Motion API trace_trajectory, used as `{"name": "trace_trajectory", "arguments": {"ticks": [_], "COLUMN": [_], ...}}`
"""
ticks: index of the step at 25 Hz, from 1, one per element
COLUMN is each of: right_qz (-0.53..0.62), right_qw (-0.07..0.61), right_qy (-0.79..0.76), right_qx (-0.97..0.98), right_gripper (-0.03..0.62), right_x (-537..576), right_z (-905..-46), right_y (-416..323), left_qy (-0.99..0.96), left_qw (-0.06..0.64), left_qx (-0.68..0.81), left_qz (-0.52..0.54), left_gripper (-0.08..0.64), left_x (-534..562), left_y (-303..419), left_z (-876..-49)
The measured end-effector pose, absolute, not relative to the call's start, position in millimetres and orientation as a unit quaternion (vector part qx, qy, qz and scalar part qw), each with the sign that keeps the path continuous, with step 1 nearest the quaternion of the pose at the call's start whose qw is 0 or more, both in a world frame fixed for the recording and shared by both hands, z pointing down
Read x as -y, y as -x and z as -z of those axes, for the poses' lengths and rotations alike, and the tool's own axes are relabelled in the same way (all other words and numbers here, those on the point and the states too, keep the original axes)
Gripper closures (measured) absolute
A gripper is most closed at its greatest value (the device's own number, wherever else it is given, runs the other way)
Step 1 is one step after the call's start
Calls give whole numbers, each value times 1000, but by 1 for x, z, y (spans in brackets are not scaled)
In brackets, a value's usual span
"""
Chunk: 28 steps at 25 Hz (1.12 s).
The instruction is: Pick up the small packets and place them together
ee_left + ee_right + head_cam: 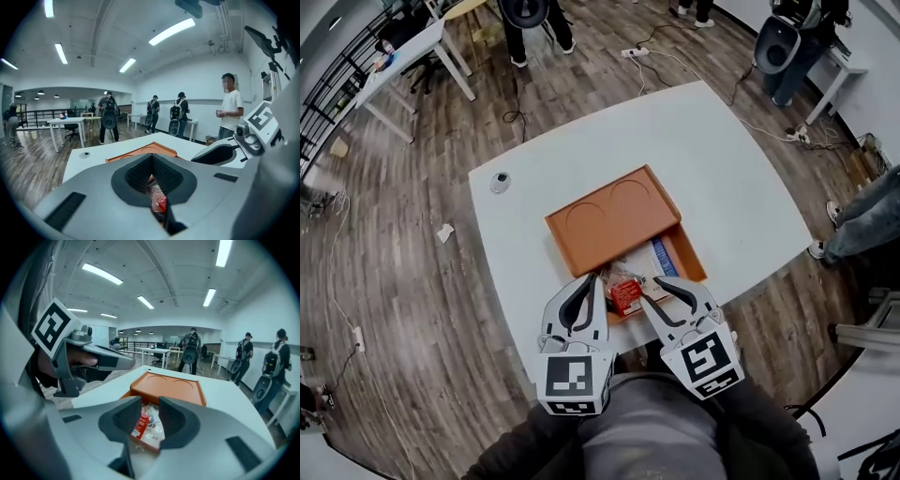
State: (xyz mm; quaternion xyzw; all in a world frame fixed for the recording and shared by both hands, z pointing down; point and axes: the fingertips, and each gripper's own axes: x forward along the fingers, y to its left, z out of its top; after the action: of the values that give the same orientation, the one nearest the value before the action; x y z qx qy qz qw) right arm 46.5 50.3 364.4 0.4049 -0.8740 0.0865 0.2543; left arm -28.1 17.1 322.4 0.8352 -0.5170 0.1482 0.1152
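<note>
Red packet [141, 424] just ahead of parted right claw [150, 403].

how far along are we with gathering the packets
Done: red packet and blue packet lie together in the orange tray. In hand: apparently nothing; left claw looks shut, right claw open above them. Left: no other packets show on the table.

Bright, even light from long white ceiling strip lights [102, 273] casts soft shadows on the white rectangular surface [712, 150], while both gripper views bow strongly, darken at the edges and blur nearby parts.
</note>
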Motion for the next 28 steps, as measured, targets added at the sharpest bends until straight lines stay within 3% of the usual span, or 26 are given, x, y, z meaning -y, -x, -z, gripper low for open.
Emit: {"name": "trace_trajectory", "arguments": {"ticks": [15,28], "right_qz": [-44,-46], "right_qw": [406,479], "right_qy": [-175,-89], "right_qx": [896,872], "right_gripper": [479,477], "right_x": [-31,-32], "right_z": [-427,-472], "right_y": [-10,-5], "left_qy": [-755,-725], "left_qw": [178,205], "left_qx": [620,649], "left_qz": [-120,-102], "left_gripper": [563,563], "left_x": [16,21], "left_y": [71,83], "left_z": [-347,-363]}}
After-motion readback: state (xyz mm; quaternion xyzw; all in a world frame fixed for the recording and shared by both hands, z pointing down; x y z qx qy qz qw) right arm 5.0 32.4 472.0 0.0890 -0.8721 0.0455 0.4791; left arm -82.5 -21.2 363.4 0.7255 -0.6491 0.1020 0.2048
